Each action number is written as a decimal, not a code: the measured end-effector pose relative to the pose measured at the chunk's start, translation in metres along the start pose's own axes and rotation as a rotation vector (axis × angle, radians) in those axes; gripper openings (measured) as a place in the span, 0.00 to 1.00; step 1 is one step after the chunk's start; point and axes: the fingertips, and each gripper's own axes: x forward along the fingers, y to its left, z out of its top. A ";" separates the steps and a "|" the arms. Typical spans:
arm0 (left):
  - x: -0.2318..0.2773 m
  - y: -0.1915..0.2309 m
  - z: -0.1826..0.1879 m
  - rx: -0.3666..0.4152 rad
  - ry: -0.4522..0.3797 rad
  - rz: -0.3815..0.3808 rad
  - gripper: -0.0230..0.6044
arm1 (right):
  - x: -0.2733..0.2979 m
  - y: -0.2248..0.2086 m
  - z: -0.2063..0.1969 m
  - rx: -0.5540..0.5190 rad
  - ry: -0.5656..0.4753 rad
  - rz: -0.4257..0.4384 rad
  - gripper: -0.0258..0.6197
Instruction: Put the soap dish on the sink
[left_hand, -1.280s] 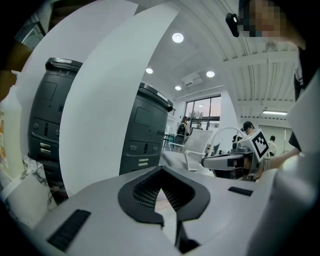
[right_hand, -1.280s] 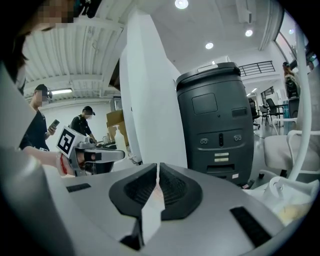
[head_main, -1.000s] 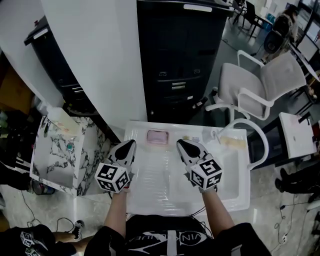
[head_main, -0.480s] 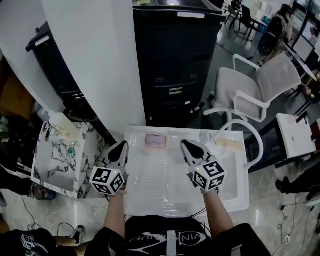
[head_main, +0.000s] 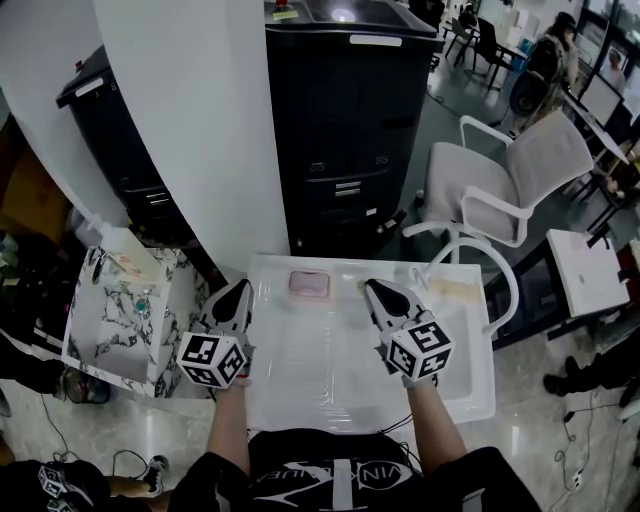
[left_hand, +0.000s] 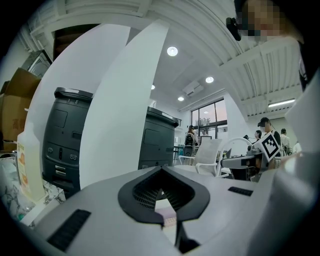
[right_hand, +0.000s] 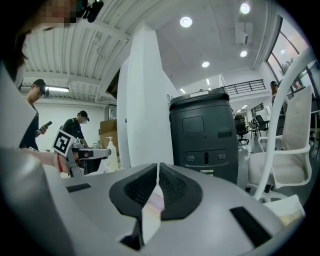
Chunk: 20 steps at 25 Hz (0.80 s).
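White sink (head_main: 470, 400) backed by black cabinet (head_main: 350, 130); pink soap dish (head_main: 309, 284) seated at back rim, left of centre. Left gripper (head_main: 239, 290) and right gripper (head_main: 376, 289) clenched, empty; withdrawal best kept clear of dish.

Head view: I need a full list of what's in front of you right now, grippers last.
sink: one, white, right in front of the person
soap dish: one, pink, on the sink's back rim
faucet: one, white, arched, at the sink's back right
marble stand: one, white with dark veins, left of the sink
cabinet: one, black, behind the sink
pillar: one, white, back left
chair: one, pale grey, back right
left gripper: one, grey and black, over the sink's left edge, jaws together, empty
right gripper: one, grey and black, over the sink, jaws together, empty
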 end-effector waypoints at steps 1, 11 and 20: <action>-0.002 0.000 0.001 0.000 -0.004 0.003 0.06 | -0.002 0.000 0.001 0.003 -0.005 0.000 0.09; -0.012 0.002 0.009 -0.003 -0.031 0.023 0.06 | -0.008 0.004 0.009 -0.007 -0.024 0.003 0.09; -0.018 0.002 0.008 -0.009 -0.038 0.031 0.06 | -0.017 0.005 0.006 -0.009 -0.020 -0.008 0.09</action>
